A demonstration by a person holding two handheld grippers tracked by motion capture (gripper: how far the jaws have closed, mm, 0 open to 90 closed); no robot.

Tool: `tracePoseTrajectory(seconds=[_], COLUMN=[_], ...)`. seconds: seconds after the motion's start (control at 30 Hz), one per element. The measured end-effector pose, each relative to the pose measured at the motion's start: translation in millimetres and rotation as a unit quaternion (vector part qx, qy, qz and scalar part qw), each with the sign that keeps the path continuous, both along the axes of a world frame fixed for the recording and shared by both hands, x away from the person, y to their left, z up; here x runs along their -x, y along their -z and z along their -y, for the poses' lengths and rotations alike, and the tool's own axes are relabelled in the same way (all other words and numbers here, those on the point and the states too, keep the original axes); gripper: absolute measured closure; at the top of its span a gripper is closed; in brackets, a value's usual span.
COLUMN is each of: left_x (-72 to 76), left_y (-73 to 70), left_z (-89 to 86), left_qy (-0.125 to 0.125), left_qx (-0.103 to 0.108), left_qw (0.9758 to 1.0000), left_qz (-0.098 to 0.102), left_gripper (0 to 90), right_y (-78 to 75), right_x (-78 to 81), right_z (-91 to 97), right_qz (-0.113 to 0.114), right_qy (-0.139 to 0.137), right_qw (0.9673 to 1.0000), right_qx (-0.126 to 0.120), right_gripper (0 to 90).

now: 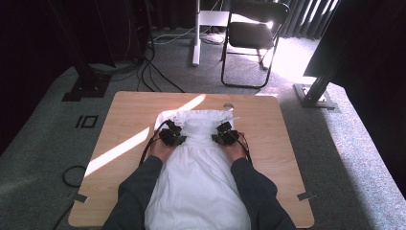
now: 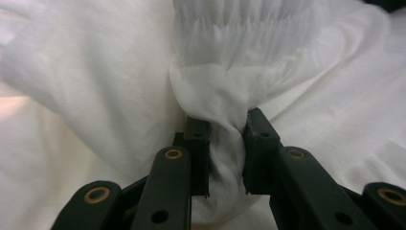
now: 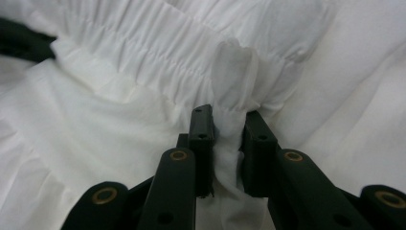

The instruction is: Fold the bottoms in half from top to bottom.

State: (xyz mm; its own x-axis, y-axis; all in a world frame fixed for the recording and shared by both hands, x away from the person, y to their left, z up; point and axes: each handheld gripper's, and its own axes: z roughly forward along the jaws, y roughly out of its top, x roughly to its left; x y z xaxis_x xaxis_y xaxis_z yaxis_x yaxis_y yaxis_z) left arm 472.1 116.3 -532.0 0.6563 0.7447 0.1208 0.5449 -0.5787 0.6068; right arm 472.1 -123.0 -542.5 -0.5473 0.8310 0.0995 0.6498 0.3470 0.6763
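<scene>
White garment [image 1: 196, 177] lies on the wooden table [image 1: 129, 110], running from the near edge up to abt the middle, w/ a gathered elastic band [image 1: 203, 125] across its far part. Both arms come in from the bottom, one each side of the cloth.

Left gripper [image 1: 173, 130] sits on the left end of the band, jaws clamped on a bunched-up wad of fabric [image 2: 226, 139]. You can see it squeezed tight btwn the pads in the left gripper view.

Right gripper [image 1: 223, 130] is on the right end, same deal: jaws pinched on a fold of the band [image 3: 229, 143].

Grippers are roughly level w/ each other, apart by the band's width. Folding chair [image 1: 253, 33] stands on the carpet past the table.
</scene>
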Motion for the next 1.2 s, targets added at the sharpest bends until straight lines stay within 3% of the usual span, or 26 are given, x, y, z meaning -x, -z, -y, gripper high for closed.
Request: tracePoseTrajectory(seconds=[0.17, 0.33, 0.4, 0.5, 0.6, 0.63, 0.77, 0.9, 0.97, 1.03, 1.13, 1.2], left_x=[-10.6, -17.8, -18.1, -16.3, -16.2, -15.1, -4.1, 14.5, 25.7, 40.3, 67.9, 86.2], left_y=[-3.0, -3.8, -3.0, -1.7, -4.2, -6.5, -24.4, -57.8, -77.4, -95.9, -118.7, -126.6], left_z=[8.8, 19.2, 22.9, 26.2, 20.7, 18.2, 8.7, 1.6, -2.1, -5.1, -9.4, -12.3], left_qy=[-0.006, -0.024, -0.033, -0.038, -0.042, -0.043, -0.030, -0.014, -0.004, 0.008, 0.033, 0.051], left_qx=[-0.046, -0.049, -0.039, -0.036, -0.008, 0.006, 0.054, 0.103, 0.124, 0.154, 0.172, 0.178], left_qw=[0.9989, 0.9985, 0.9987, 0.9986, 0.9991, 0.9991, 0.9979, 0.9929, 0.9891, 0.9831, 0.9772, 0.9748], left_qz=[0.011, 0.007, 0.005, 0.011, -0.002, -0.004, 0.021, 0.059, 0.079, 0.099, 0.120, 0.124], left_gripper=[75.9, 76.0, 76.5, 78.7, 80.2, 80.5, 82.2, 82.7, 82.7, 82.7, 82.6, 82.5], right_y=[0.2, -0.5, -1.7, -2.1, -3.0, -4.4, -21.8, -52.8, -71.9, -92.3, -120.8, -134.9], right_x=[-1.8, -19.6, -25.6, -29.6, -28.6, -27.7, -21.4, -8.0, 1.6, 14.7, 39.4, 58.3], right_z=[-4.0, 0.3, 0.0, -1.3, -0.5, 1.5, 13.9, 21.8, 25.7, 30.4, 37.5, 41.2], right_qz=[0.009, 0.012, 0.020, 0.020, 0.026, 0.025, 0.040, 0.081, 0.105, 0.131, 0.165, 0.180], right_qy=[-0.004, 0.009, 0.021, 0.041, 0.027, 0.025, 0.018, -0.001, -0.009, -0.019, -0.038, -0.057], right_qw=[0.9999, 0.9998, 0.9990, 0.9983, 0.9985, 0.9989, 0.9989, 0.9961, 0.9935, 0.9897, 0.9833, 0.9799], right_qx=[0.008, 0.016, 0.032, 0.036, 0.039, 0.030, -0.020, -0.035, -0.044, -0.054, -0.066, -0.064], right_gripper=[76.6, 75.7, 75.2, 76.1, 77.6, 78.2, 79.7, 80.2, 80.2, 80.3, 80.2, 80.2])
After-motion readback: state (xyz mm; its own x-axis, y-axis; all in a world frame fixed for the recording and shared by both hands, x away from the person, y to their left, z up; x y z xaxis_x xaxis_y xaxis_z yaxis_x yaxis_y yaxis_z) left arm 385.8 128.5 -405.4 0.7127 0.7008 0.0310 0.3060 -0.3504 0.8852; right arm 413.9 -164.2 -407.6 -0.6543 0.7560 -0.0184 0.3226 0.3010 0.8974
